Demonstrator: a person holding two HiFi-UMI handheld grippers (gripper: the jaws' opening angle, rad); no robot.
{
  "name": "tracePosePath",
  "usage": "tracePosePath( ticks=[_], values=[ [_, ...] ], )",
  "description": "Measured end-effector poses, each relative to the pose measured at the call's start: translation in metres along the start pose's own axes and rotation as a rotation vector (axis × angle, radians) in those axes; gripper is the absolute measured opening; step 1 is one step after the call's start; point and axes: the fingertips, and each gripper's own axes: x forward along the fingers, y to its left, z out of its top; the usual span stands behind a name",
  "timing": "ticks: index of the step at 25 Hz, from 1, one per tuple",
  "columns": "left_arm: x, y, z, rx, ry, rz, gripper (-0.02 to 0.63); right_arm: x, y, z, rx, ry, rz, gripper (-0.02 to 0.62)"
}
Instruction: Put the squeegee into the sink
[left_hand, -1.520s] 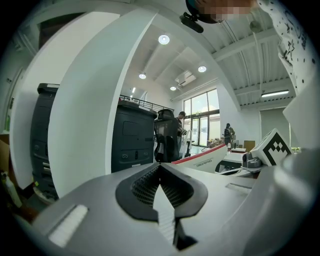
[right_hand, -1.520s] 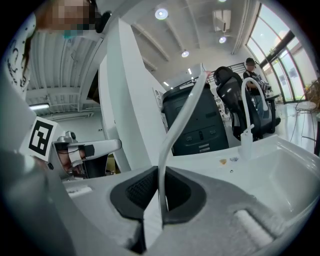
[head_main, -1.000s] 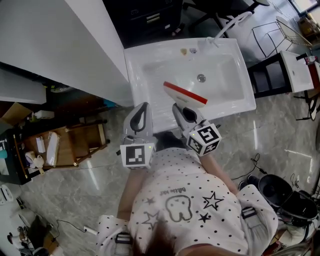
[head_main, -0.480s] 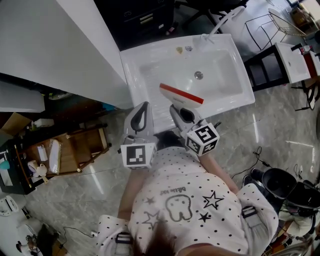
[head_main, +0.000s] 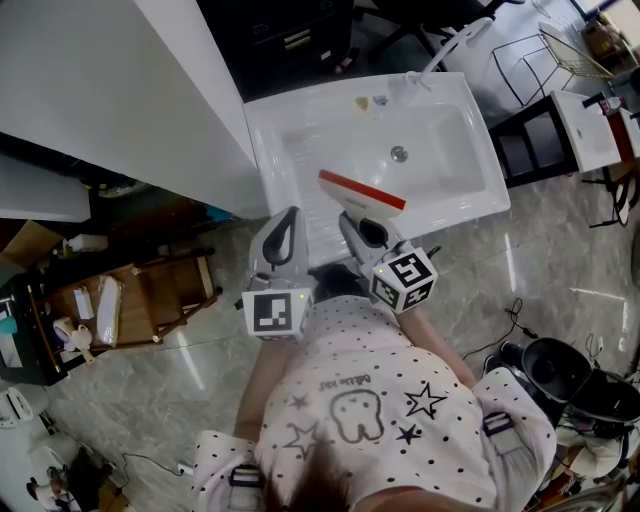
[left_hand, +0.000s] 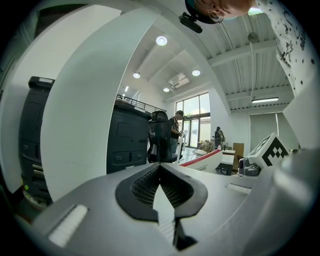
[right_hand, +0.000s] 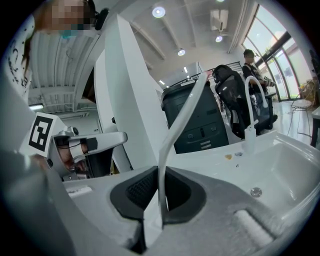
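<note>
Squeegee (head_main: 362, 190) held over the sink (head_main: 450, 165).
Your right gripper (head_main: 351, 216), reaching forward, pinches it; your left gripper (head_main: 285, 215) alongside is pressed together, empty.

Light: bright, supplied by recessed ceiling lamps (left_hand: 161, 40) and tall windows (left_hand: 196, 116) | Glare: pale streaks reflected on glossy floor (head_main: 560, 290) | Distortion: gripper views strongly bent, corners blacked out (fisheye lens) | Focus: nearest foreground rendered soft

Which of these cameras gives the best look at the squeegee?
The head view: the whole red-edged squeegee shows over the sink. The right gripper view sees only its thin white edge; the left gripper view catches a small slice.
</note>
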Motion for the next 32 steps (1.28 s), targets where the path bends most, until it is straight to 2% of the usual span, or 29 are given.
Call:
tracePosePath(
  ticks=[6,11,23,32],
  values=[
    [-0.002,0.002,0.000,-0.019,0.000,0.021,-0.002,0.004,0.000,-0.005,0.007,0.013,0.015,0.020],
    [-0.004,0.003,0.001,-0.028,0.008,0.029,-0.002,0.009,-0.007,-0.001,0.053,0.000,0.017,0.020],
    [0.000,0.005,0.000,-0.003,-0.010,0.035,-0.002,0.046,-0.033,-0.016,0.146,0.034,0.029,0.020],
    [0.002,0.014,0.011,-0.020,-0.008,0.053,-0.002,0.069,-0.043,-0.023,0.136,0.061,0.034,0.020]
  ],
)
